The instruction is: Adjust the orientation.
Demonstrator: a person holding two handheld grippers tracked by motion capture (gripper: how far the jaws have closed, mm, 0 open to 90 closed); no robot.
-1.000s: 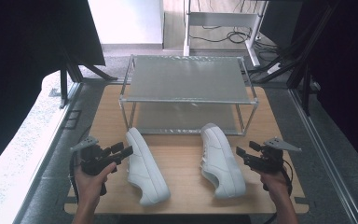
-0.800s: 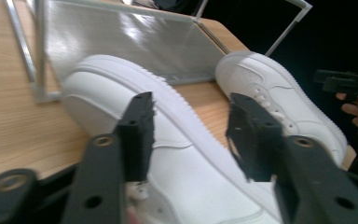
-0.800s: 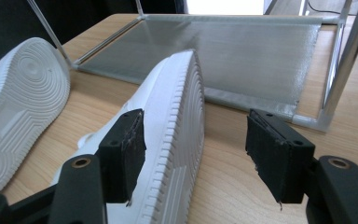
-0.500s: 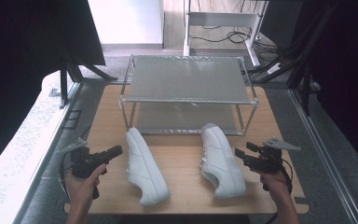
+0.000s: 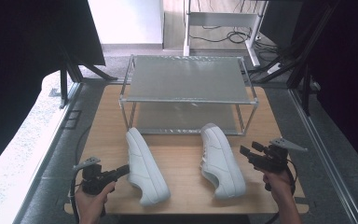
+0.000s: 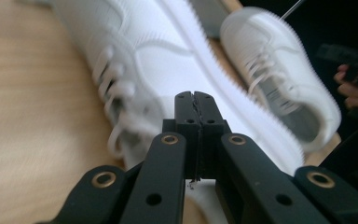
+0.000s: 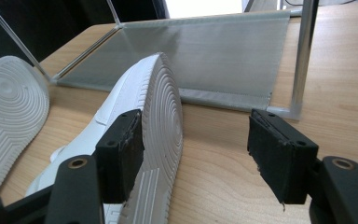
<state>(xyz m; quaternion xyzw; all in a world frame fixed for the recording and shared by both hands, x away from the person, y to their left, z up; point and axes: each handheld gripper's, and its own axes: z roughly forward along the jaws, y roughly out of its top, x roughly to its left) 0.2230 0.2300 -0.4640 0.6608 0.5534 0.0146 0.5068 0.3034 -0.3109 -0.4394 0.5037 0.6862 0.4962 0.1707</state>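
Wooden worktop [image 5: 186, 158] carries an unloaded two-tier wire shoe rack [image 5: 186, 93] at twelve o'clock and two white sneakers, one [image 5: 145, 165] at seven, one [image 5: 221, 161] at five, both ungrasped, left claw [image 6: 196, 100] closed on nothing, right claw [image 7: 196, 140] wide open, so racking apparently remains undone.

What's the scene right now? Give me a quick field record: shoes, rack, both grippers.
left shoe: white, on its side on the wooden table
right shoe: white, on its side, sole toward right gripper
rack: two mesh shelves, both bare, behind the shoes
left gripper: jaws shut, empty, pointing at left shoe
right gripper: jaws open, empty, beside right shoe's sole
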